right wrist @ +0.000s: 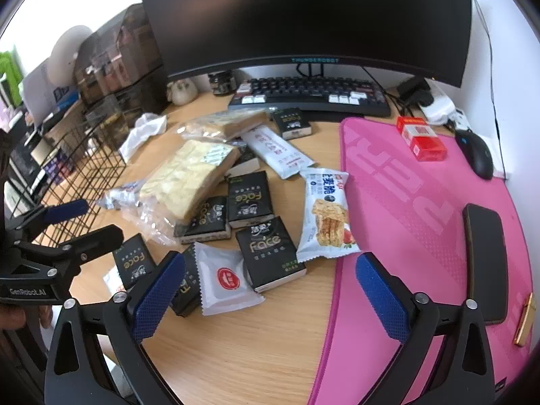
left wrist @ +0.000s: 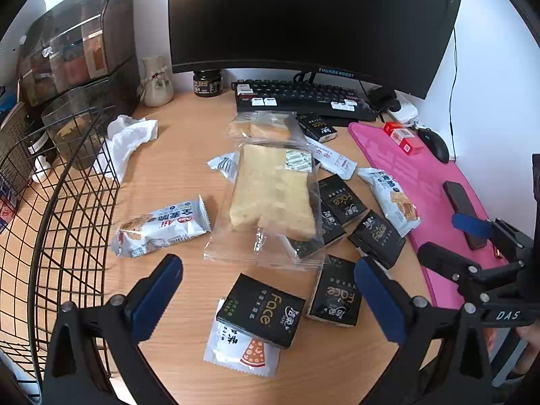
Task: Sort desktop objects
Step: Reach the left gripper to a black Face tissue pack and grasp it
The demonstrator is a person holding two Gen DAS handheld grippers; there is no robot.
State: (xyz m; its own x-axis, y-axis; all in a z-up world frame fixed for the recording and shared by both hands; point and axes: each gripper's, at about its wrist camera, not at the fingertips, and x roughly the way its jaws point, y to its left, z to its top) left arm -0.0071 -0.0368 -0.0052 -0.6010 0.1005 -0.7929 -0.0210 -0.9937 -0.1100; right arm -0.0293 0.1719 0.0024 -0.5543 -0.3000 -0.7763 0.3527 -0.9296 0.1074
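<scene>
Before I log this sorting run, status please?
Left gripper open, empty. Right gripper open, empty. Snack packets and black boxes loose on desk; wire basket waiting left. Bagged bread lies over some boxes.

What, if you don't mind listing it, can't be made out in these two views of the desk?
- Black packet, left wrist view: mostly hidden under the bagged bread.
- Drawer unit contents, left wrist view: blurred behind tinted fronts.
- Gold object, right wrist view: at the picture's rim, too distorted to identify.
- Wire basket inside, both views: cut off by the left edge.
</scene>
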